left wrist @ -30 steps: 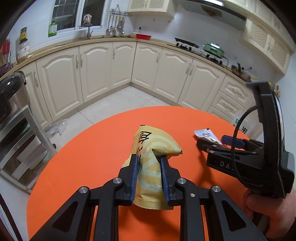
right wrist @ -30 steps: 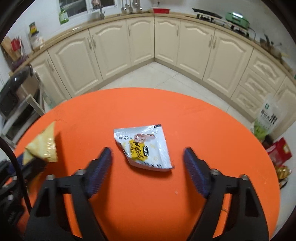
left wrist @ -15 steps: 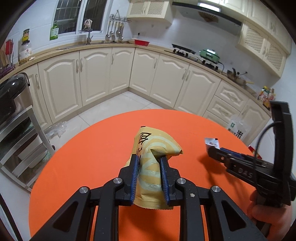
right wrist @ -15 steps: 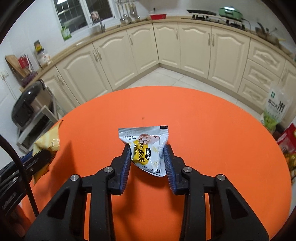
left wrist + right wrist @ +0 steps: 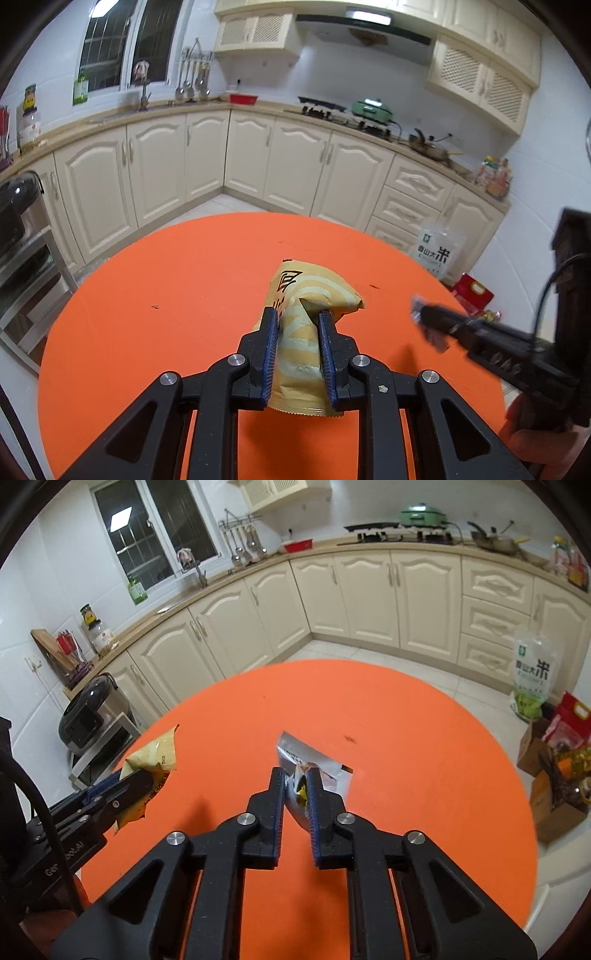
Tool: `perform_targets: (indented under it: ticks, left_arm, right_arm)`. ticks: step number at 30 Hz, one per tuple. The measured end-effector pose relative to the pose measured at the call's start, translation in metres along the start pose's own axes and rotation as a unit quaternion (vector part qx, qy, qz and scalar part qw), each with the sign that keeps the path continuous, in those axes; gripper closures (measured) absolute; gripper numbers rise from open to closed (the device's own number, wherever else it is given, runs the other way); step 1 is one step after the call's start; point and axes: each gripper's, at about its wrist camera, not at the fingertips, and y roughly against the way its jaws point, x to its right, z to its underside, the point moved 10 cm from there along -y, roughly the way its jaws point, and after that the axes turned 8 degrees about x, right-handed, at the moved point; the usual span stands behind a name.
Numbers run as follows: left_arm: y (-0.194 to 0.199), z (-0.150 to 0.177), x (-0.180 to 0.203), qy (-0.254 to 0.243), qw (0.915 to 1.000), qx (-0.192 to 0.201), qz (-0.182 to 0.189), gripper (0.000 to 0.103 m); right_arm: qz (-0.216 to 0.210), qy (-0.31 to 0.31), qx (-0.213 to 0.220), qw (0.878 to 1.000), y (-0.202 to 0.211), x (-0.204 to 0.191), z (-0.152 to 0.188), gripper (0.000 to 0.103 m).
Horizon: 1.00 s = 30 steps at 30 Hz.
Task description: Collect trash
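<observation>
My left gripper is shut on a crumpled yellow snack bag, held above the round orange table. My right gripper is shut on a silver snack wrapper, pinched between the pads and lifted off the tabletop. In the right wrist view the yellow bag hangs at the left in the left gripper. The left wrist view shows the right gripper blurred at the right edge, with the silver wrapper at its tip.
Cream cabinets run along the far walls. A rice cooker on a metal rack stands left of the table. On the floor to the right are a rice bag and cardboard boxes with packets.
The right gripper closed on the silver wrapper and raised it from the table. Both hands moved back from the table, and the left one still holds the yellow bag.
</observation>
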Motion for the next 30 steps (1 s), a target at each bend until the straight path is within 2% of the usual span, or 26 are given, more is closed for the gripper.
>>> perform_targets:
  ticks: [3,4,6,7,8,10,13,15,18,19,21,22,23,24,25,26,28,29,30]
  left_arm:
    - [0.02,0.013,0.005,-0.003,1.0,-0.004,0.0,0.086]
    - [0.028,0.018,0.005,-0.004,1.0,-0.004,-0.002,0.086]
    - [0.039,0.026,0.006,-0.004,1.0,-0.008,-0.004,0.087]
    - [0.043,0.028,0.006,-0.003,0.9999,-0.011,-0.004,0.087]
    - [0.049,0.032,0.004,-0.003,0.9999,-0.014,-0.005,0.089]
    - [0.058,0.034,0.003,-0.006,0.9998,-0.017,-0.005,0.095]
    - [0.067,0.025,0.003,-0.011,0.9998,-0.016,-0.005,0.095]
    - [0.071,0.017,0.004,-0.012,0.9998,-0.013,-0.002,0.095]
    - [0.074,0.014,0.0,-0.012,0.9998,-0.013,-0.003,0.095]
    - [0.072,0.016,0.0,-0.008,0.9998,-0.017,-0.004,0.095]
    - [0.07,0.021,-0.003,-0.014,0.9995,-0.028,-0.006,0.093]
    - [0.068,0.024,-0.004,-0.021,0.9991,-0.036,-0.006,0.087]
    - [0.065,0.027,-0.005,-0.031,0.9983,-0.049,-0.006,0.071]
    - [0.061,0.031,-0.004,-0.04,0.9974,-0.059,-0.009,0.061]
    - [0.059,0.035,-0.004,-0.047,0.9966,-0.067,-0.015,0.039]
    - [0.057,0.036,-0.003,-0.052,0.996,-0.071,-0.015,0.03]
    - [0.057,0.039,0.004,-0.066,0.9948,-0.078,-0.01,0.028]
    - [0.055,0.04,0.007,-0.076,0.9936,-0.083,-0.013,0.023]
    - [0.052,0.042,0.011,-0.09,0.9918,-0.089,-0.017,0.022]
  right_arm:
    - [0.017,0.009,-0.034,0.999,-0.004,0.009,0.025,0.088]
    - [0.021,0.007,-0.037,0.999,-0.004,0.012,0.032,0.084]
    - [0.019,0.0,-0.04,0.999,-0.001,0.017,0.044,0.065]
    - [0.027,0.003,-0.043,0.999,-0.002,0.019,0.048,0.046]
    - [0.036,0.008,-0.044,0.998,-0.002,0.021,0.051,0.034]
    - [0.045,0.014,-0.042,0.998,-0.002,0.023,0.052,0.034]
    - [0.064,0.019,-0.042,0.997,-0.008,0.029,0.05,0.031]
    - [0.07,0.029,-0.059,0.995,-0.02,0.028,0.054,0.031]
    - [0.109,0.073,-0.057,0.99,-0.021,0.02,0.053,0.047]
    - [0.113,0.078,-0.055,0.989,-0.02,0.017,0.052,0.06]
    - [0.101,0.067,-0.051,0.991,-0.017,0.014,0.051,0.065]
    - [0.097,0.062,-0.05,0.992,-0.015,0.014,0.05,0.069]
    - [0.085,0.052,-0.049,0.994,-0.012,0.013,0.05,0.076]
    - [0.079,0.047,-0.047,0.995,-0.01,0.013,0.051,0.079]
    - [0.074,0.044,-0.047,0.995,-0.008,0.012,0.05,0.08]
    - [0.072,0.041,-0.046,0.996,-0.007,0.012,0.051,0.081]
    - [0.065,0.035,-0.045,0.996,-0.007,0.014,0.053,0.081]
    - [0.061,0.031,-0.045,0.997,-0.007,0.015,0.054,0.081]
    - [0.057,0.026,-0.045,0.997,-0.006,0.016,0.054,0.081]
